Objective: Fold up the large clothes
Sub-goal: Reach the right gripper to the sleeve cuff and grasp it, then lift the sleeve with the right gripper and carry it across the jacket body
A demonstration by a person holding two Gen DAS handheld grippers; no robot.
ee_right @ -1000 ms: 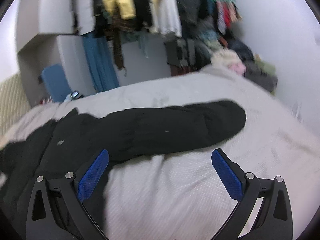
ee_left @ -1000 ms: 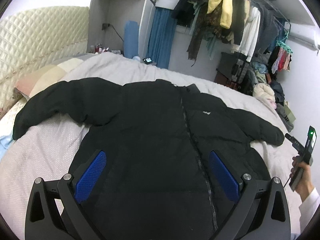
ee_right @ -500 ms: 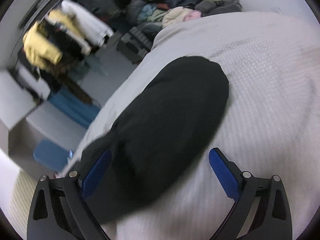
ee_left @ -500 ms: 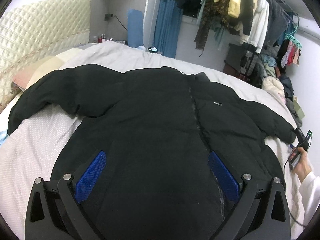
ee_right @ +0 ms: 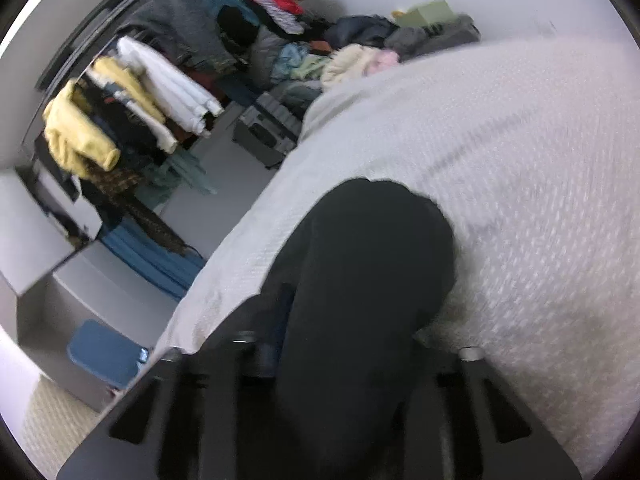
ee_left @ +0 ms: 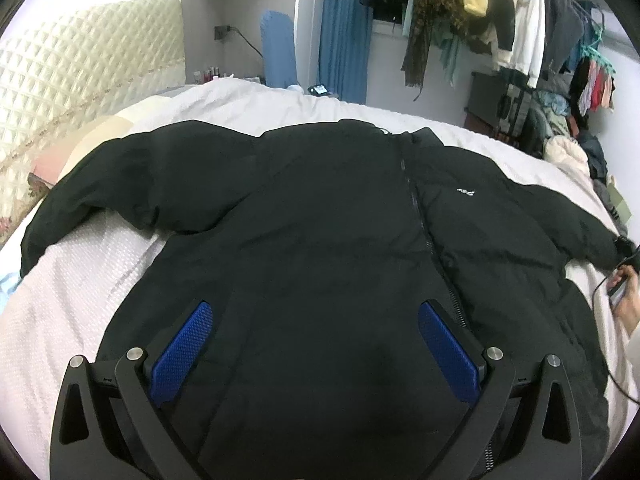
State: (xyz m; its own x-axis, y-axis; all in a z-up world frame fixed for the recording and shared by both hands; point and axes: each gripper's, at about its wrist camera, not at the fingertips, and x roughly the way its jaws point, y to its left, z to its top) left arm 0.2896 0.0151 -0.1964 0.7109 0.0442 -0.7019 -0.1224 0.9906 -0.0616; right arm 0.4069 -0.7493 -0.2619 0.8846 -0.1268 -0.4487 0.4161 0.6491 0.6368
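Observation:
A black puffer jacket [ee_left: 328, 240] lies face up on the bed, zipped, both sleeves spread out. My left gripper [ee_left: 316, 344] is open and empty above the jacket's lower front. In the right wrist view the jacket's right sleeve [ee_right: 360, 280] fills the space between the jaws of my right gripper [ee_right: 352, 344]. The sleeve hides the blue pads, and the view is blurred, so I cannot tell whether the jaws have closed on it. In the left wrist view the right hand [ee_left: 624, 300] is at the sleeve's cuff.
The bed has a pale textured cover [ee_right: 520, 168] and a quilted cream headboard [ee_left: 80, 76]. A rail of hanging clothes [ee_left: 480, 12] and piles of clothes [ee_right: 360, 56] stand past the bed's far side. A blue cushion [ee_left: 278, 52] leans on the wall.
My left gripper moved closer over the jacket's front. My right gripper swung down onto the right sleeve, which now sits between its jaws and hides the pads.

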